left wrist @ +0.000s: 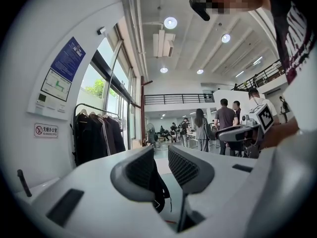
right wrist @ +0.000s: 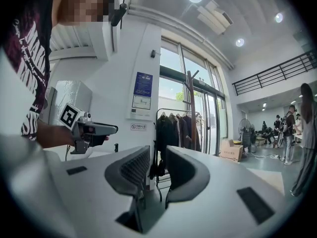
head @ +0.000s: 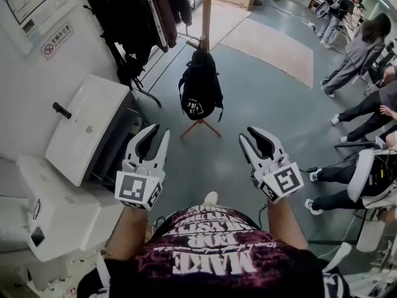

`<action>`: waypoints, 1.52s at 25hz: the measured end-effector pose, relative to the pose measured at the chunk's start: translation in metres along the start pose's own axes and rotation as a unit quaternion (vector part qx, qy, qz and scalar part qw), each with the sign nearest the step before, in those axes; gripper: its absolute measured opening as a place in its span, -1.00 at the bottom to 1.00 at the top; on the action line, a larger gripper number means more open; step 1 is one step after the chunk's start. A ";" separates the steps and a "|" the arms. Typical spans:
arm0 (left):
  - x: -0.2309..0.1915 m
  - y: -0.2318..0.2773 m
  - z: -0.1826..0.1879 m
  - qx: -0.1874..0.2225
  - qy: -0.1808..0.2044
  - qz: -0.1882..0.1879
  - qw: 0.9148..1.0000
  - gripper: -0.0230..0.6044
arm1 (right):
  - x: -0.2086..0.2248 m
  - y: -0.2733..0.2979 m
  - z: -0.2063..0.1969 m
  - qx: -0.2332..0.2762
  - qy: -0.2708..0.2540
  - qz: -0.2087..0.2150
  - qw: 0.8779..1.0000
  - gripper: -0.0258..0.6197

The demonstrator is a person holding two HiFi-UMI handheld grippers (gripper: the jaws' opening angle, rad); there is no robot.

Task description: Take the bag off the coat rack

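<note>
Both grippers are empty. Your left gripper [head: 153,132] and right gripper [head: 253,136] have jaws spread wide with nothing between them, held level in front of you. The black backpack [head: 200,89] hangs on the wooden coat rack [head: 206,11], ahead of both grippers and well apart from them, roughly midway between their lines.

Risks:
- **Tipping:** the rack stands on thin splayed legs [head: 200,123], so a sideways or downward tug instead of a lift likely tips it.
- **Snagging:** the hook carrying the strap isn't clear from here, probably higher up the pole, so the strap may snag.
- **Slipping:** pinch only loose fabric and the backpack could slip or swing.
- **Brushing:** the dark coats [head: 127,14] hang at left, and your left gripper could brush them.
</note>
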State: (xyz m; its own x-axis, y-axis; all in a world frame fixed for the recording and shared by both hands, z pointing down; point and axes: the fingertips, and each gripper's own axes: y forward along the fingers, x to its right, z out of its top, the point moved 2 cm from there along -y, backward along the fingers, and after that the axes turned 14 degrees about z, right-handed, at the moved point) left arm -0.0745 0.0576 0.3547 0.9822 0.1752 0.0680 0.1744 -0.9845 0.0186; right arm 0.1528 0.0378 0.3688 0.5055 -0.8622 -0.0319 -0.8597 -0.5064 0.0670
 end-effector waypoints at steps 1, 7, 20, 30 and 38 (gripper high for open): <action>0.002 0.005 0.000 -0.002 0.002 0.003 1.000 -0.64 | 0.006 0.000 0.000 0.001 0.000 0.003 1.000 -0.58; 0.010 0.026 0.003 -0.015 0.009 0.033 0.999 -0.64 | 0.036 0.002 0.000 0.008 0.003 0.025 1.000 -0.58; 0.034 0.042 0.002 -0.011 0.005 0.026 1.000 -0.64 | 0.060 0.005 -0.017 0.004 0.020 0.049 0.999 -0.58; 0.019 0.067 -0.004 -0.008 -0.005 0.013 1.000 -0.64 | 0.078 0.024 -0.021 0.000 0.023 0.038 0.999 -0.58; 0.002 0.111 -0.004 -0.008 -0.001 -0.005 1.000 -0.64 | 0.101 0.051 -0.019 0.002 0.021 0.023 1.000 -0.58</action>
State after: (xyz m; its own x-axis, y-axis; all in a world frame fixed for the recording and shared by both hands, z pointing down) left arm -0.0531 -0.0509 0.3610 0.9804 0.1856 0.0664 0.1837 -0.9824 0.0345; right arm 0.1618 -0.0751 0.3878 0.4678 -0.8838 0.0133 -0.8825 -0.4661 0.0631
